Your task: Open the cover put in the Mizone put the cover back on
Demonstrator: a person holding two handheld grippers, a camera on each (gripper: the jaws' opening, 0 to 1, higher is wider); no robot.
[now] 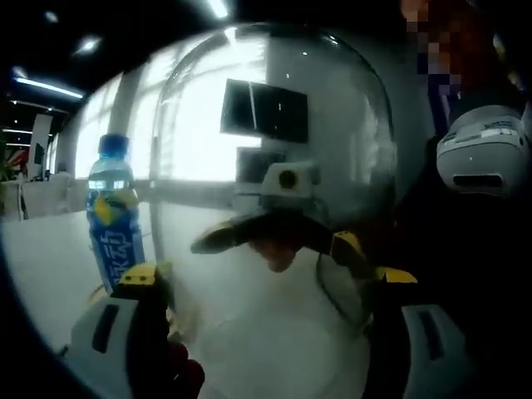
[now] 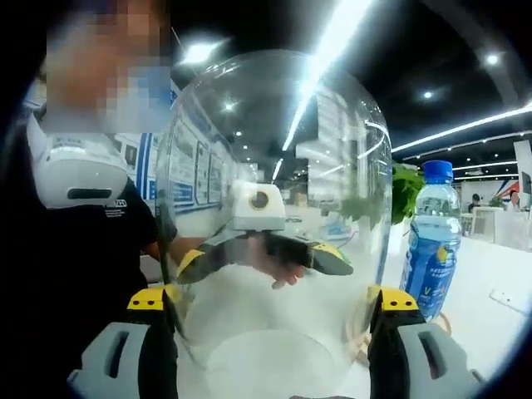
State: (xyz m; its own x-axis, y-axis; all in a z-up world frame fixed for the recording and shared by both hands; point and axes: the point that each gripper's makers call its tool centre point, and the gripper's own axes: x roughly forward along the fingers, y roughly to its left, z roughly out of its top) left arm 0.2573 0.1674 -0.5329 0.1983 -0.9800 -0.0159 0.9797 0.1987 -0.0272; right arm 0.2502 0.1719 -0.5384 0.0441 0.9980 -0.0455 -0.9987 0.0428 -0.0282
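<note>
Yellow-tipped jaws of the left gripper point(image 1: 270, 278) rise at the bottom of the left gripper view, standing apart on either side of the clear glass dome cover point(image 1: 274, 166), whose wall sits between them; I cannot tell for sure whether the pads press the glass. Through the dome, at about five o'clock from its middle, the right gripper point(image 1: 332, 245) shows from the far side, with a hand point(image 1: 278, 249) behind it. The Mizone bottle point(image 1: 115, 216), blue-capped with a blue and yellow label, stands upright on the white table point(image 1: 41, 266) at nine o'clock from the dome, just beside it and outside it. A person in dark clothes stands at two o'clock, and a dark wall screen point(image 1: 264, 110) shows through the glass near twelve.

From the right gripper view, the right gripper point(image 2: 270, 303) has its jaws spread wide around the same dome cover point(image 2: 274, 191), one jaw on each side of the glass. Seen through the dome is the left gripper point(image 2: 320, 253) with a hand point(image 2: 278, 264). Here the Mizone bottle point(image 2: 432, 241) stands at three o'clock from the dome, upright on the table point(image 2: 490, 274) and clear of the cover. Green plant leaves point(image 2: 406, 189) show just behind the bottle.
</note>
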